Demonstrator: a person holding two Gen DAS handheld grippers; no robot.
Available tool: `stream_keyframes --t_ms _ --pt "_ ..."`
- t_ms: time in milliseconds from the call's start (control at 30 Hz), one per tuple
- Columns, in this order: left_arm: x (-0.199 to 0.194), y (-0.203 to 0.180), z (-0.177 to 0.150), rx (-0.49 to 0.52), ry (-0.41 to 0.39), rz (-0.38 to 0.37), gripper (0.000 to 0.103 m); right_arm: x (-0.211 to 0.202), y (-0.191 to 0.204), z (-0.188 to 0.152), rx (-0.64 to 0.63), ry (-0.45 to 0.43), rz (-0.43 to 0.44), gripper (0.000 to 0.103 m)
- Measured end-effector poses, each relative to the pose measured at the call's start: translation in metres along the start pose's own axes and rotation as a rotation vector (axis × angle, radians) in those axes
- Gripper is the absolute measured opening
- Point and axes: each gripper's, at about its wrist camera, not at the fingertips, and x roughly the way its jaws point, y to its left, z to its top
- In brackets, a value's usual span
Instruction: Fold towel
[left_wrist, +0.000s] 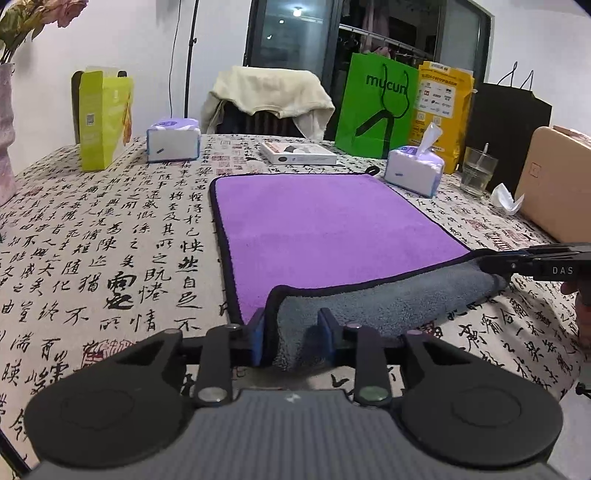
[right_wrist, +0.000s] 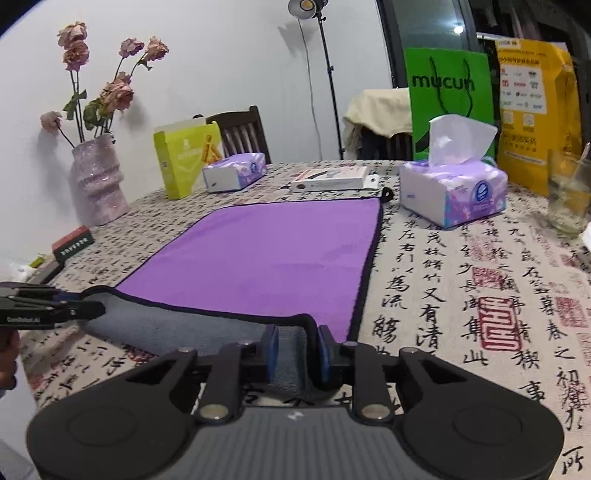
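A purple towel (left_wrist: 317, 225) with a black hem and grey underside lies on the table; it also shows in the right wrist view (right_wrist: 266, 251). Its near edge is lifted and rolled over, grey side up. My left gripper (left_wrist: 295, 332) is shut on the towel's near left corner. My right gripper (right_wrist: 297, 350) is shut on the near right corner. Each gripper shows from the side in the other view: the right gripper (left_wrist: 495, 264) and the left gripper (right_wrist: 88, 304).
The table has a calligraphy-print cloth (left_wrist: 110, 236). Beyond the towel stand two tissue packs (left_wrist: 173, 142) (right_wrist: 454, 192), a flat white box (left_wrist: 299, 153), a green bag (left_wrist: 376, 107), a yellow bag (left_wrist: 443, 110), a glass (left_wrist: 478, 171) and a vase (right_wrist: 98, 177).
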Motion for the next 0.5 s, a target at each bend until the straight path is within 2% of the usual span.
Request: stream_keyframes --t_ms 100,200,267,300,500 --pt "0.002 0.000 -0.001 0.008 0.007 -0.002 0.025 0.001 0.000 0.001 -0.007 0.016 0.028 0.023" --pt "0.004 -0.001 -0.002 0.034 0.009 -0.014 0.025 0.007 -0.001 0.001 -0.024 0.055 0.010 0.022" --pt "0.003 -0.002 0.000 0.046 0.010 -0.021 0.008 0.007 -0.002 0.002 -0.036 0.058 0.010 0.014" --pt "0.003 -0.002 0.001 0.047 0.011 -0.028 0.005 0.007 -0.002 0.003 -0.039 0.056 0.005 0.004" --pt "-0.001 0.000 0.014 0.047 -0.034 -0.003 0.005 0.000 0.003 0.012 -0.084 0.008 -0.012 0.004"
